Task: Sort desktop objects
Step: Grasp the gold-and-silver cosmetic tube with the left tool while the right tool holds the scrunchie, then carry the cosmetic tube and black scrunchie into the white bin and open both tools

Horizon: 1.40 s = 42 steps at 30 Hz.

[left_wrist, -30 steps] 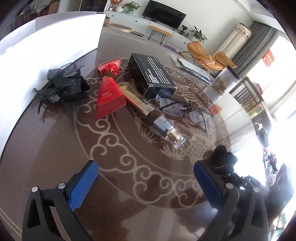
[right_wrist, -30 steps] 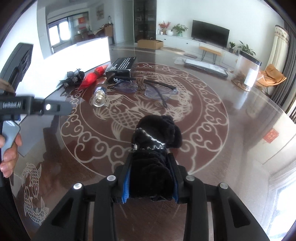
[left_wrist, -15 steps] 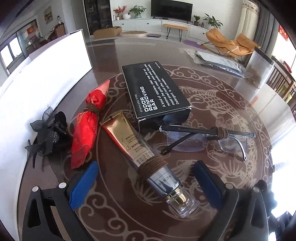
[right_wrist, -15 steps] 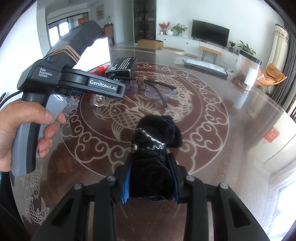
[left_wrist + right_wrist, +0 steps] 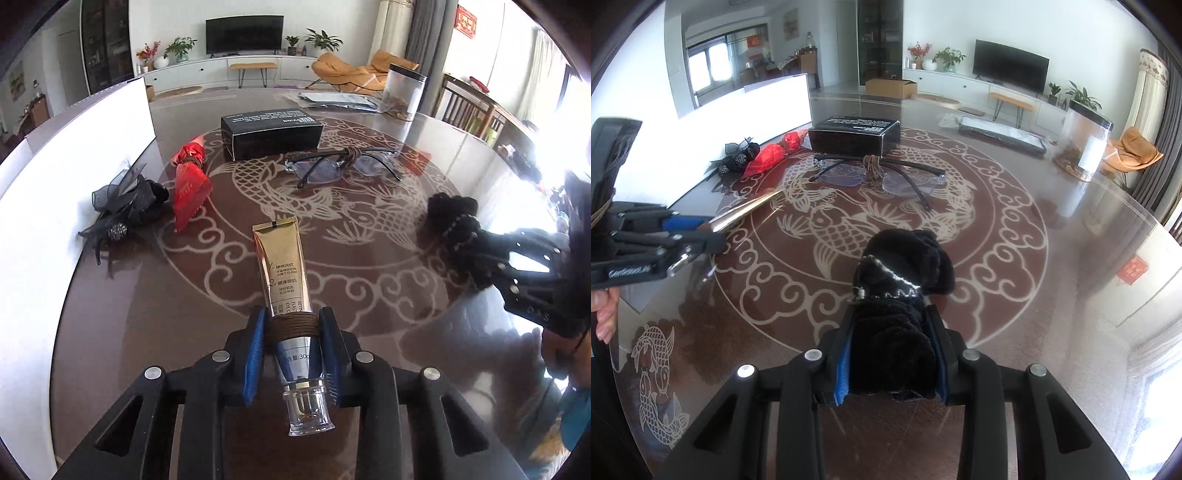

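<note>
A gold cosmetic tube (image 5: pixel 282 266) with a clear cap and a brown cord band lies on the dark patterned table (image 5: pixel 129 332). My left gripper (image 5: pixel 292 323) is closing on it, its blue pads pressing the cord band from both sides. The right wrist view shows the same left gripper (image 5: pixel 690 229) at the left edge with the tube (image 5: pixel 746 212) sticking out of it. My right gripper (image 5: pixel 891 325) is shut on a black velvet scrunchie (image 5: pixel 908 258), which rests low over the table. The scrunchie (image 5: pixel 450 214) also shows at the right of the left wrist view.
Further back lie rimless glasses (image 5: pixel 343 162) tied with cord, a black box (image 5: pixel 271 131), a red wrapped packet (image 5: pixel 190 181) and a black bow hair clip (image 5: pixel 125 206). A white board (image 5: pixel 74 155) stands along the left. A clear jar (image 5: pixel 404 92) stands far right.
My left gripper swung over the gold tube, lined up with it and closed from wide open onto its cord band. The right gripper and scrunchie stayed still.
</note>
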Available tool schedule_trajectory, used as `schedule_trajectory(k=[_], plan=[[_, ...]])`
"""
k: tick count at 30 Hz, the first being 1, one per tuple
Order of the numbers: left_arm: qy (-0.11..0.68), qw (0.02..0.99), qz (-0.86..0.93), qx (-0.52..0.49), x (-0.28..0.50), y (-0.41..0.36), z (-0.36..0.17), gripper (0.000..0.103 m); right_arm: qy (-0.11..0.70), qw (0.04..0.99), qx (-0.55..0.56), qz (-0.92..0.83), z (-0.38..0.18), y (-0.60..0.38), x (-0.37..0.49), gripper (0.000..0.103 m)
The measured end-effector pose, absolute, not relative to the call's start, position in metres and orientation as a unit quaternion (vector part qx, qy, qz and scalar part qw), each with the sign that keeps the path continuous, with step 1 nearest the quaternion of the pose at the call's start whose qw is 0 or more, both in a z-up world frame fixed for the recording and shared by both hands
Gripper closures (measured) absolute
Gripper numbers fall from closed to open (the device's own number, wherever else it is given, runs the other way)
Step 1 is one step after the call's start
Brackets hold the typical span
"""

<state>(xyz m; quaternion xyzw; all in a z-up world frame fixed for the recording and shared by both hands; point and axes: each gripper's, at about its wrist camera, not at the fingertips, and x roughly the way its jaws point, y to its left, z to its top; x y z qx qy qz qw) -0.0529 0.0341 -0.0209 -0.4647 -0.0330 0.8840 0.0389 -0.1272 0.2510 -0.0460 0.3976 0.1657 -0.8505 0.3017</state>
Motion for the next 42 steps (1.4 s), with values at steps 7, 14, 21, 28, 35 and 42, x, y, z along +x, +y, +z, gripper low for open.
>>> schedule_trajectory(k=[7,14,21,28,35,42], plan=[[-0.036,0.048,0.893,-0.446,-0.037,0.038,-0.025,0.029,0.125,0.299,0.412,-0.852,-0.046,0.236,-0.097,0.057],[0.004,-0.001,0.887,-0.462,-0.038,0.043,-0.035,0.0,0.085,0.278,0.435,-0.852,-0.05,0.246,-0.103,0.002],[-0.004,-0.007,0.888,-0.46,-0.036,0.04,-0.036,0.0,0.137,0.257,0.436,-0.851,-0.056,0.231,-0.1,0.0],[-0.004,-0.007,0.888,-0.46,-0.037,0.04,-0.037,0.0,0.137,0.257,0.436,-0.851,-0.056,0.232,-0.1,0.0],[-0.004,-0.007,0.888,-0.46,-0.037,0.04,-0.037,0.0,0.137,0.257,0.436,-0.851,-0.056,0.232,-0.1,0.0],[-0.004,-0.007,0.888,-0.46,-0.037,0.04,-0.037,0.0,0.137,0.257,0.436,-0.851,-0.056,0.231,-0.1,0.0]])
